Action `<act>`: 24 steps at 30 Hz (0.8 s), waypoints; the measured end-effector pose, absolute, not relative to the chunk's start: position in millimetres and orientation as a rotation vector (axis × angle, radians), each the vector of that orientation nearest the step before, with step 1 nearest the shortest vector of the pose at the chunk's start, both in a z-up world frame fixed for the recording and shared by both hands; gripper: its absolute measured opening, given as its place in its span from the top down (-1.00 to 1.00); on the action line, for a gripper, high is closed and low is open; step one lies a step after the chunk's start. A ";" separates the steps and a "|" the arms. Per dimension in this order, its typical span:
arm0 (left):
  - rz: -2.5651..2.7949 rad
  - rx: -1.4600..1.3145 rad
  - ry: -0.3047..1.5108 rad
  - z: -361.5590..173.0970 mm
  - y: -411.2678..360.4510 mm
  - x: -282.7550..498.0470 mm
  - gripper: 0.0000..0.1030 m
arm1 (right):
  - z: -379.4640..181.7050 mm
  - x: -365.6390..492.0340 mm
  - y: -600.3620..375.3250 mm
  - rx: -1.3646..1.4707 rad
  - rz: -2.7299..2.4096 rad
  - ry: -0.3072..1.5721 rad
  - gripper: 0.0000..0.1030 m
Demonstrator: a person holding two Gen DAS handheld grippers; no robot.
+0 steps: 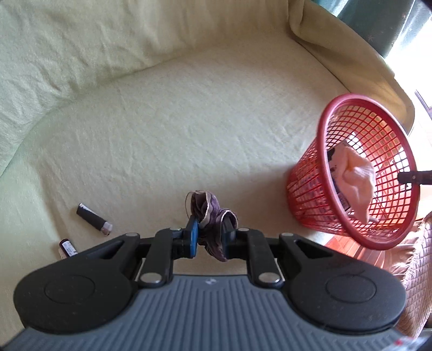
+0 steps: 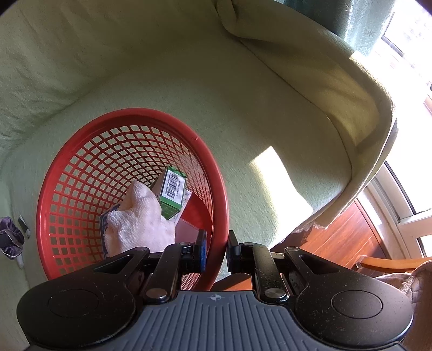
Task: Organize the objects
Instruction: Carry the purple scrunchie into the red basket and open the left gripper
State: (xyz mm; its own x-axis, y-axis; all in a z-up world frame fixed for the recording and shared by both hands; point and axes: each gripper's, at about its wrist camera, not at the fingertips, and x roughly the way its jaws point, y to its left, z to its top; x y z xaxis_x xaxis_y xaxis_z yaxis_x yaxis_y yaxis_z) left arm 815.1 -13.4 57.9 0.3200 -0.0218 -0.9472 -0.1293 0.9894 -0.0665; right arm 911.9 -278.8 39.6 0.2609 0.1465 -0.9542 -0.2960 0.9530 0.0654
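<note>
A home living room. A sofa (image 1: pixel 175 129) draped in a pale green cover fills both views, its backrest (image 2: pixel 81 62) and armrest (image 2: pixel 337 89) rising behind and at the right edge of the seat. Beyond the armrest lie wood flooring (image 2: pixel 348 237), a sunlit window (image 2: pixel 410 189) and a dark green curtain (image 2: pixel 337 16). Household oddments sit in a red basket (image 2: pixel 129 114) on the seat.

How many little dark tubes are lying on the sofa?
2. One dark tube lies on the sofa left of the left gripper. The other tube is nearer, partly hidden behind the gripper's body. More may be hidden underneath.
</note>
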 end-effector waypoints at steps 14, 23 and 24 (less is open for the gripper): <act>-0.054 -0.091 1.172 114.5 -110.3 855.6 0.74 | 39.2 910.1 -286.9 -0.089 0.317 1.265 0.80; -0.101 -0.066 1.210 99.8 -148.3 870.5 0.73 | 40.3 910.6 -287.1 -0.075 0.322 1.261 0.80; -0.098 -0.062 1.214 97.5 -151.7 872.0 0.73 | 40.7 910.5 -287.1 -0.073 0.323 1.260 0.80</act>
State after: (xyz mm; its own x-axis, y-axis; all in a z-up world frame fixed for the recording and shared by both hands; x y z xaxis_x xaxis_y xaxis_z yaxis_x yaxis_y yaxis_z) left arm 872.0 -151.7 97.5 0.3459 -0.1086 -0.9320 0.0425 0.9941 -0.1001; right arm 910.5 -287.1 40.6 0.2670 0.1992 -0.9429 -0.2787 0.9526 0.1223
